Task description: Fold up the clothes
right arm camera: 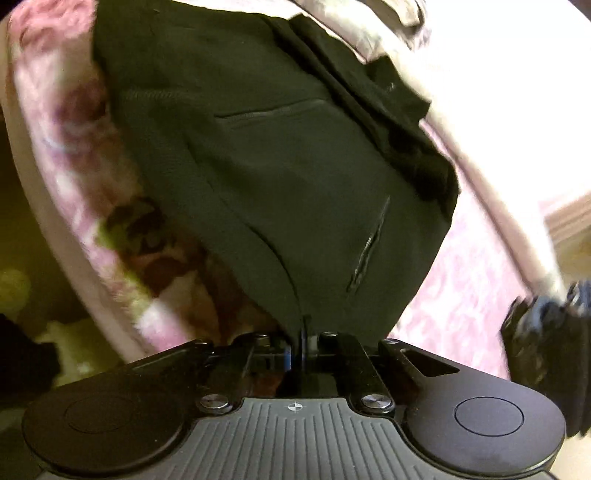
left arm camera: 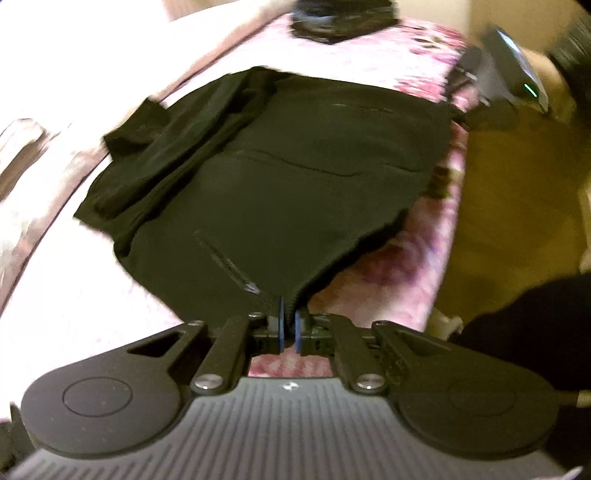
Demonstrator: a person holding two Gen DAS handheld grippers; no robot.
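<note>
A black jacket [left arm camera: 295, 166] with zip pockets lies spread on a pink floral bed cover [left arm camera: 388, 280]. My left gripper [left arm camera: 289, 321] is shut on the jacket's ribbed hem corner, which rises from the bed into the pads. In the right wrist view the same jacket [right arm camera: 277, 166] fills the middle, and my right gripper [right arm camera: 303, 334] is shut on its near edge. The right gripper's body [left arm camera: 495, 77] shows blurred at the jacket's far corner in the left wrist view. A sleeve [left arm camera: 173, 147] lies folded over the jacket's left side.
A dark bundle [left arm camera: 340, 18] sits at the bed's far end. The bed's edge drops to a yellowish floor [left arm camera: 517, 206] on the right. A dark blurred shape [right arm camera: 546, 332], probably the other gripper, is at the right. Pale bedding [right arm camera: 498, 74] lies beyond the jacket.
</note>
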